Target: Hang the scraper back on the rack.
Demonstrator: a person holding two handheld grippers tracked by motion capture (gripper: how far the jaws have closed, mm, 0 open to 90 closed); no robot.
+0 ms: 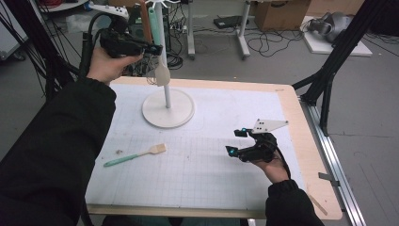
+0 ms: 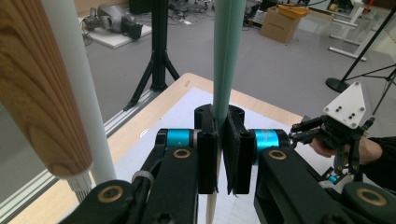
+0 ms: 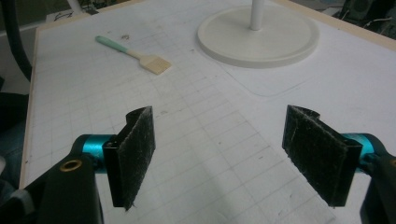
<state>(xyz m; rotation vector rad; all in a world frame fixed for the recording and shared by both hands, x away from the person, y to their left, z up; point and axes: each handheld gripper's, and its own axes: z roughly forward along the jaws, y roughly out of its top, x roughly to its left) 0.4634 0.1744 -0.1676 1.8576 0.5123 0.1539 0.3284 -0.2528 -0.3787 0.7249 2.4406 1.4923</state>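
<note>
A utensil with a teal handle (image 2: 229, 46) and a cream spoon-shaped head (image 1: 162, 74) hangs upright beside the pole of a white stand (image 1: 168, 109). My left gripper (image 1: 157, 48) is shut on that handle, high at the table's far left; its pads (image 2: 208, 158) press the handle from both sides. Over the mat's right half my right gripper (image 1: 240, 141) hovers open, with bare mat between its pads (image 3: 137, 144). A small brush (image 1: 136, 156) with a teal handle and pale head lies flat on the mat's left side.
A wooden-handled brush (image 2: 42, 93) hangs close beside the white pole (image 2: 86, 93), just next to my left gripper. The stand's round base (image 3: 259, 35) sits at the mat's far middle. The white gridded mat (image 1: 202, 174) covers a wooden table; black tripod legs (image 1: 329, 80) stand past its right edge.
</note>
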